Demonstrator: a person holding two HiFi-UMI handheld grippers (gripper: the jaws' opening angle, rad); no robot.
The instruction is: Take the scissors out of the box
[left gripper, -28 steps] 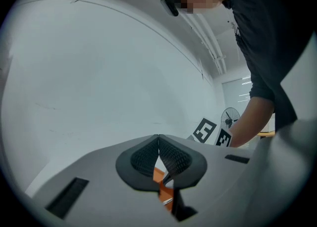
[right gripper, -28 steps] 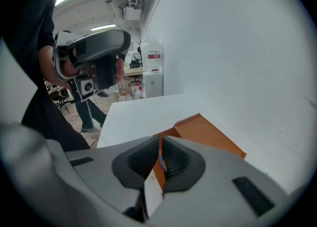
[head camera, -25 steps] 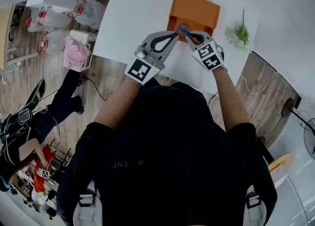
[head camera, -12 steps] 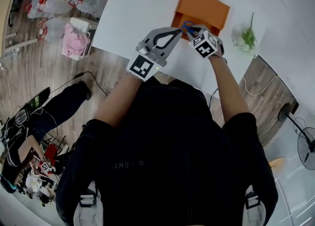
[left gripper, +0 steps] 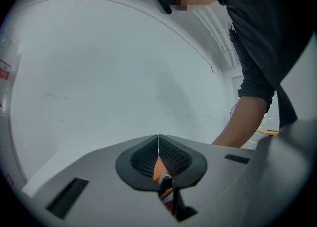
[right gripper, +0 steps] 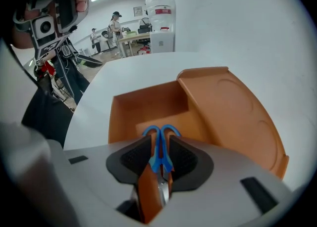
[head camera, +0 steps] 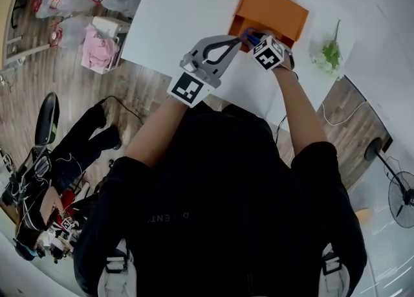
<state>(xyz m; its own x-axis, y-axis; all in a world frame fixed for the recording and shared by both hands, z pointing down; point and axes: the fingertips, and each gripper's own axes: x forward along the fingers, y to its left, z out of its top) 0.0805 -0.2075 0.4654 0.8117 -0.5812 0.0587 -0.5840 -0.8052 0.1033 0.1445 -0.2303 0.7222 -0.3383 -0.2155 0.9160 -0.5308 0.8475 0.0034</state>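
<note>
The orange box (head camera: 277,10) lies open on the white table (head camera: 187,4), its lid (right gripper: 233,112) folded back at the right. The blue-handled scissors (right gripper: 159,144) lie between the pads of my right gripper (right gripper: 159,155), handles pointing toward the box interior (right gripper: 148,102). Those jaws are opening, and a gap shows on each side of the handles. In the head view the scissors (head camera: 248,33) sit at the box's near edge by the right gripper (head camera: 253,37). My left gripper (head camera: 238,41) is just left of them, its pads (left gripper: 171,158) meeting at the tip.
A small green sprig (head camera: 330,51) lies on the table right of the box. The table's near edge (head camera: 162,69) runs under my arms. Bags and pink cloth (head camera: 97,46) sit on the wooden floor at the left. A fan (head camera: 398,198) stands at the right.
The right gripper has sunk with the scissors toward the box's near edge and tilted further down. The left gripper has stayed close beside it.
</note>
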